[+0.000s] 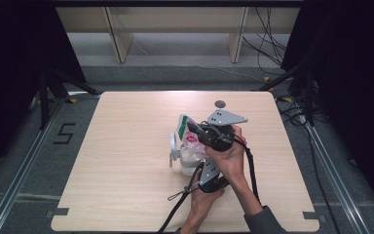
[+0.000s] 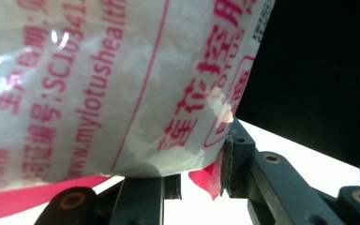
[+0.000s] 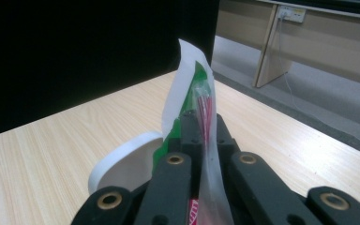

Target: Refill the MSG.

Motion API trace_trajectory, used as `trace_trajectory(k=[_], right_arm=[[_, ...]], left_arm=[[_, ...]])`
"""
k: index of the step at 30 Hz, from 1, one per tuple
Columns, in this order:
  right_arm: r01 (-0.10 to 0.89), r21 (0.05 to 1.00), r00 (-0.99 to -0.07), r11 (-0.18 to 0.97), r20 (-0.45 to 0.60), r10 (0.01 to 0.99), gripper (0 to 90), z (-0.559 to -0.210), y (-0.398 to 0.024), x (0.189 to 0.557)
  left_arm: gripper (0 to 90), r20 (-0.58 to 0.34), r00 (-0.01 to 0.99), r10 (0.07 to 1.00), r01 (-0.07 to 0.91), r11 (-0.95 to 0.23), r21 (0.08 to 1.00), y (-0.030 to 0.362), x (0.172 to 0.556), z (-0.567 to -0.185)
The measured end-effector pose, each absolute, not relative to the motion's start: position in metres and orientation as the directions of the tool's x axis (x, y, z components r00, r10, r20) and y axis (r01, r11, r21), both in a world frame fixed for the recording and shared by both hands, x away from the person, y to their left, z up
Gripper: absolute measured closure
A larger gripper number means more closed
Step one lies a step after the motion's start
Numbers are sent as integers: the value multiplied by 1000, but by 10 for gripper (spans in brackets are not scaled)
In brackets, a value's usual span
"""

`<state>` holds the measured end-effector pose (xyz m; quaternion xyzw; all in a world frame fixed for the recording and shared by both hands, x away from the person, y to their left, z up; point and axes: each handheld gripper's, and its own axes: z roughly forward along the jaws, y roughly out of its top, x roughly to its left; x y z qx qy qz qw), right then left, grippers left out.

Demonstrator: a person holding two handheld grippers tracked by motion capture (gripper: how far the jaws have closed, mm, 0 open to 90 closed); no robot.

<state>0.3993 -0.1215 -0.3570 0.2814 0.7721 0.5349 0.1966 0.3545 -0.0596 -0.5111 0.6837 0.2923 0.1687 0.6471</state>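
Observation:
A clear plastic bag point(image 1: 191, 141) with red print, a green top edge and white granules hangs tilted over the table's middle. My right gripper point(image 1: 196, 130), the one with the grey plate, is shut on the bag's thin top edge point(image 3: 201, 101), the film pinched flat between its jaws point(image 3: 201, 124). From below, my left gripper point(image 1: 198, 169) is shut on the bag's lower part point(image 2: 98, 89); its right pad point(image 2: 226, 161) presses the bag's corner beside a red strip. A white curved rim point(image 3: 122, 161) of a clear container point(image 1: 175, 147) sits just under the bag.
The wooden table point(image 1: 126, 161) has bare wood to the left, right and back of the bag. A small grey round disc point(image 1: 219, 104) lies near the far edge. A black cable loop point(image 1: 176, 196) rests on the wood by the left hand. Shelf legs stand beyond the table.

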Motion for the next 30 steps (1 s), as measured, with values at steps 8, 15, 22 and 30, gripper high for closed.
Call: trace_trajectory(k=[8, 15, 22, 30], right_arm=[[225, 938, -764, 264, 1, 646, 889, -357, -121, 399], [228, 937, -765, 265, 4, 644, 888, -356, -122, 398], [247, 936, -763, 252, 27, 646, 887, -355, -124, 399], [256, 933, -760, 252, 33, 649, 887, -356, -123, 399]], left_arm=[[725, -161, 774, 613, 188, 20, 982, -60, 355, -511], [726, -167, 775, 610, 192, 25, 981, -62, 358, -509], [726, -159, 770, 618, 192, 14, 981, -62, 359, -509], [726, -161, 773, 613, 194, 13, 981, -62, 358, -509]])
